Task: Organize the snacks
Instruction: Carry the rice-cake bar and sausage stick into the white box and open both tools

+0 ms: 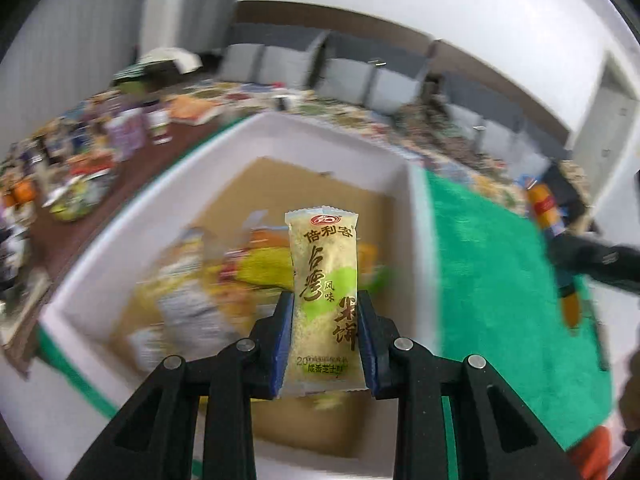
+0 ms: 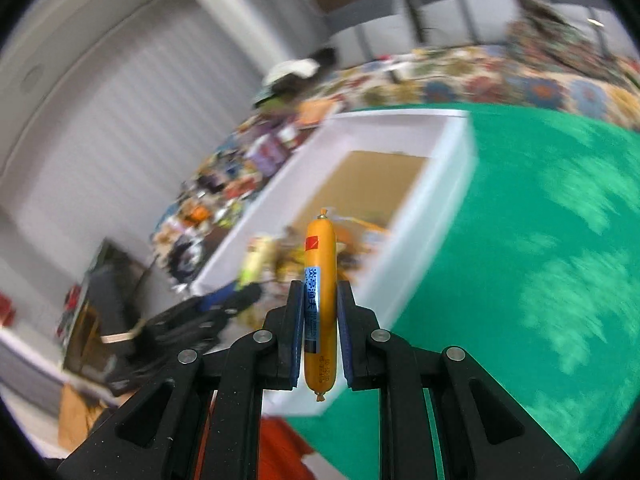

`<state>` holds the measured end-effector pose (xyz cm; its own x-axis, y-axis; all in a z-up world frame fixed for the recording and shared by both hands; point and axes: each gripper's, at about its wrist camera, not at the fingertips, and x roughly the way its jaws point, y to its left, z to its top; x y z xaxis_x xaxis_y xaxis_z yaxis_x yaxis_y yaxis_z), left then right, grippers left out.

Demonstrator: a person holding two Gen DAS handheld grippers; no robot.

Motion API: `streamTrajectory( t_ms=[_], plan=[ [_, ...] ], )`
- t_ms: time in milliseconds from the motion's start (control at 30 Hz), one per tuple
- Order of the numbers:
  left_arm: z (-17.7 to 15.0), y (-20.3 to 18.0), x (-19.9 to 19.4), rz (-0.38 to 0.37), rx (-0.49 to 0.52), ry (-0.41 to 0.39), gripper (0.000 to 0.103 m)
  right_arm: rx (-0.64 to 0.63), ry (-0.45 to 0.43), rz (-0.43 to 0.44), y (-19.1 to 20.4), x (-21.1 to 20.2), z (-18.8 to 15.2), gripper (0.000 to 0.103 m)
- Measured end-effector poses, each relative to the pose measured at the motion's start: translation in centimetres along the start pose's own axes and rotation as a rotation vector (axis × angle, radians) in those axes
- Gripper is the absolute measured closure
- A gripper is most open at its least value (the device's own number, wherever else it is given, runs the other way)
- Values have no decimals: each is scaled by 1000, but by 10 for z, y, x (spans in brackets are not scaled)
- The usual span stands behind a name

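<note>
My left gripper (image 1: 325,300) is shut on a pale yellow-green rice cracker packet (image 1: 325,280) that stands upright between its blue pads, above a white box (image 1: 348,140) with a brown cardboard floor and several blurred snack packets (image 1: 188,304) inside. My right gripper (image 2: 319,292) is shut on an orange sausage stick (image 2: 319,280) with a blue label, held upright over the near corner of the same white box (image 2: 440,208). In the left wrist view the right gripper (image 1: 556,248) shows at the right edge with the orange sausage (image 1: 542,204) in it.
A green cloth (image 1: 500,288) (image 2: 540,240) lies right of the box. Left of the box, many snacks and bottles (image 1: 132,128) crowd a brown table. A patterned cloth (image 2: 520,84) and grey chairs (image 1: 352,76) lie beyond. An orange item (image 1: 592,452) sits at the lower right.
</note>
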<state>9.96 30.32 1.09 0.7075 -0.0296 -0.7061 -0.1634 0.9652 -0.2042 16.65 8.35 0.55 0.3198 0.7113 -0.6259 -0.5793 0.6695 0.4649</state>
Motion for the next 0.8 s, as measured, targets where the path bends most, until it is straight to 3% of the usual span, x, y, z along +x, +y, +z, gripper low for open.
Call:
streamTrajectory(
  t_ms=[133,233,300,500,600,700,800],
  plan=[
    [-16,24,17,106,-1,29,70,-74,46,38,47,50,1,86],
    [-28,30,18,141,-8,28,41,-93,96,44,61,83,-16,80],
    [-30,29,14,166,-2,0,22,-92,136,17,61,99,-28,50],
    [-30,13,-17,258,35,-69,6,-140,98,-85,55,88,-35,33],
    [-24,10,-33,334,-30,-118,0,-200,40,-157,58,71,-31,25],
    [-22,12,-44,469,-84,-131,0,-270,32,-252,62,62,-27,21],
    [-22,12,-48,498,-90,-129,0,-298,2,-281,65,51,-28,21]
  ],
)
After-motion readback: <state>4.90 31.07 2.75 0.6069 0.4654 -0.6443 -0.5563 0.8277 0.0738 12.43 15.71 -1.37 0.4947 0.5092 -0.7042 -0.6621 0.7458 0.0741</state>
